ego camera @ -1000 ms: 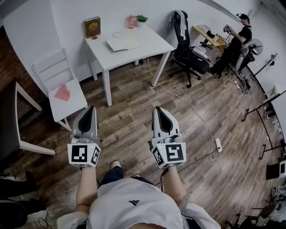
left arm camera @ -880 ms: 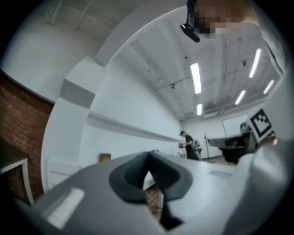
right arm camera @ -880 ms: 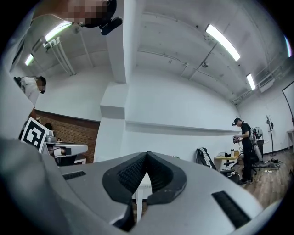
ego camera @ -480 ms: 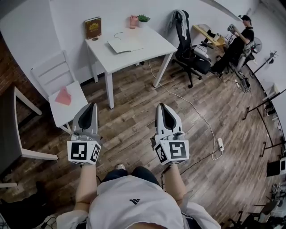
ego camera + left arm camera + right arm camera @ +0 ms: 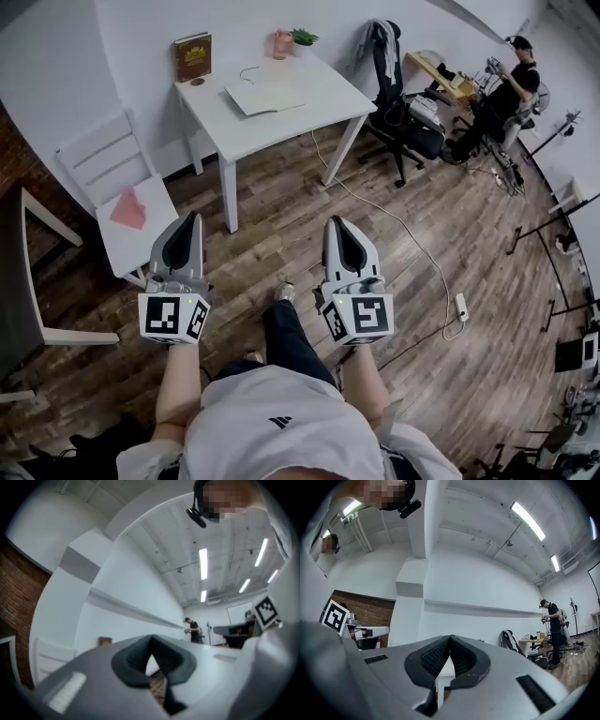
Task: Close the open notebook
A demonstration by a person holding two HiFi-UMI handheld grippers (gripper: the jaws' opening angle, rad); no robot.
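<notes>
An open notebook (image 5: 264,96) with pale pages lies flat on a white table (image 5: 309,111) against the far wall in the head view. My left gripper (image 5: 194,220) and right gripper (image 5: 336,225) are held side by side over the wooden floor, well short of the table, both pointing toward it. Both are shut with nothing between the jaws. In the left gripper view the tips (image 5: 151,640) meet, and in the right gripper view the tips (image 5: 450,639) meet too, with a table leg (image 5: 440,687) showing below them.
A brown book (image 5: 192,56) stands at the table's back left, a pink cup (image 5: 280,43) and small green plant (image 5: 302,37) at the back. A white chair (image 5: 122,192) with a pink sheet is left. An office chair (image 5: 403,103), floor cable (image 5: 394,220) and a person (image 5: 506,89) are right.
Both grippers and the person carrying them have moved forward toward the table; a leg now steps out between the grippers. The jaws stay shut.
</notes>
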